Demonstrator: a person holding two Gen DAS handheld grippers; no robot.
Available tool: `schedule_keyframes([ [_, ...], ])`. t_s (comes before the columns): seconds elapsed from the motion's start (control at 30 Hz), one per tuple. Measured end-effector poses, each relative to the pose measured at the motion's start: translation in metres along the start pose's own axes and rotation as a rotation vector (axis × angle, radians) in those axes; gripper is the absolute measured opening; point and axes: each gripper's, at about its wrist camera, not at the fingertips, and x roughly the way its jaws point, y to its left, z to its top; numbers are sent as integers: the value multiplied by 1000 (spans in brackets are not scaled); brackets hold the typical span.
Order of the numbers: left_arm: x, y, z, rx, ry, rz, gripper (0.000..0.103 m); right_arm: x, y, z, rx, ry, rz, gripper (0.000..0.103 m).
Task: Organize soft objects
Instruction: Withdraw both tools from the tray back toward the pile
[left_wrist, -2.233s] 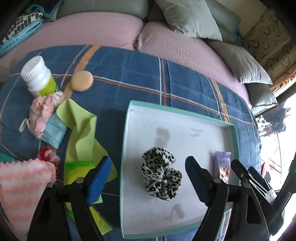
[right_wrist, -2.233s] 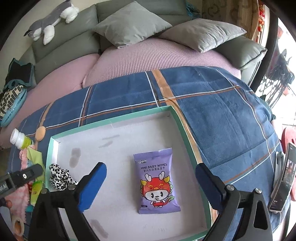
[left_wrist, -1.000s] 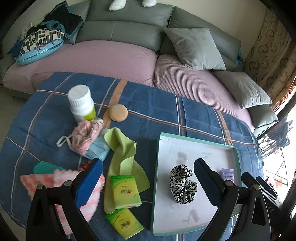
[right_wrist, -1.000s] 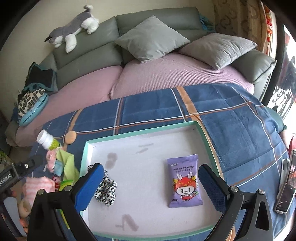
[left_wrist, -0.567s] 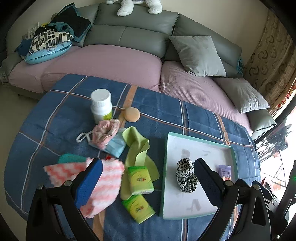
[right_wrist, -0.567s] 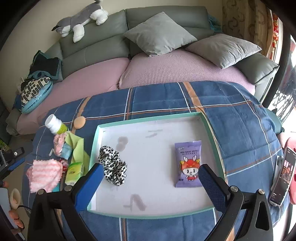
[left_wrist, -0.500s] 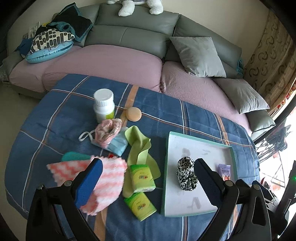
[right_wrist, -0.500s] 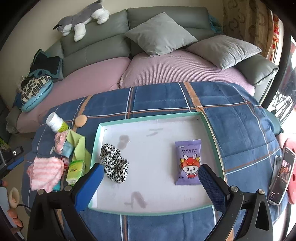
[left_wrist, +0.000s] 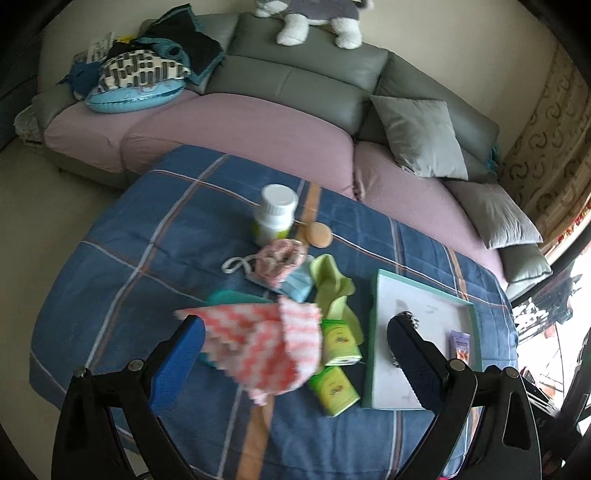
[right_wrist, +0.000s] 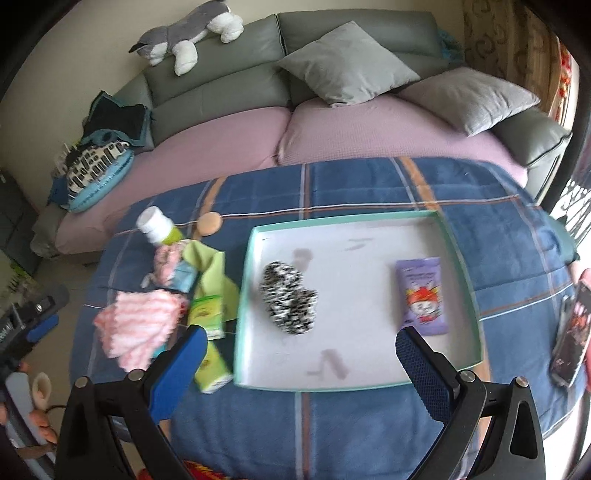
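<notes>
- A leopard-print scrunchie (right_wrist: 289, 297) lies in the left half of a teal-rimmed white tray (right_wrist: 460, 258) at the centre of the right wrist view; a purple wipes packet (right_wrist: 421, 295) lies flat in the tray's right half, well apart from it.
- Just left of the tray, a pink-and-white striped cloth (right_wrist: 138, 326) sits at mid-left, overlapping a teal item beneath it in the left wrist view.
- Near it lie two green packets (left_wrist: 339, 343), a pale green cloth strip (left_wrist: 332, 288), a pink pouch (left_wrist: 280, 260) on a light blue fabric piece, a round tan sponge (left_wrist: 319, 233) and a white-capped bottle (left_wrist: 276, 214).
- All rest on a blue plaid blanket (right_wrist: 369, 184).
- The left gripper (left_wrist: 295, 354) hangs above the striped cloth, jaws spread wide and empty.
- The right gripper (right_wrist: 301, 363) hangs over the tray's near edge, jaws likewise wide and empty.
- A grey and pink sofa (right_wrist: 221, 125) with grey cushions fills the upper frame; a plush toy (right_wrist: 184, 31) lies on its back.
</notes>
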Motion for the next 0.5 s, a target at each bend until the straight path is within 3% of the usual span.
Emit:
schedule_keyframes([
  [0.23, -17, 39, -1, -63, -30, 20, 99, -9, 23, -2, 2, -23, 24, 103],
  [0.5, -19, 76, -2, -146, -41, -8, 99, 2, 58, -3, -51, 6, 78, 103],
])
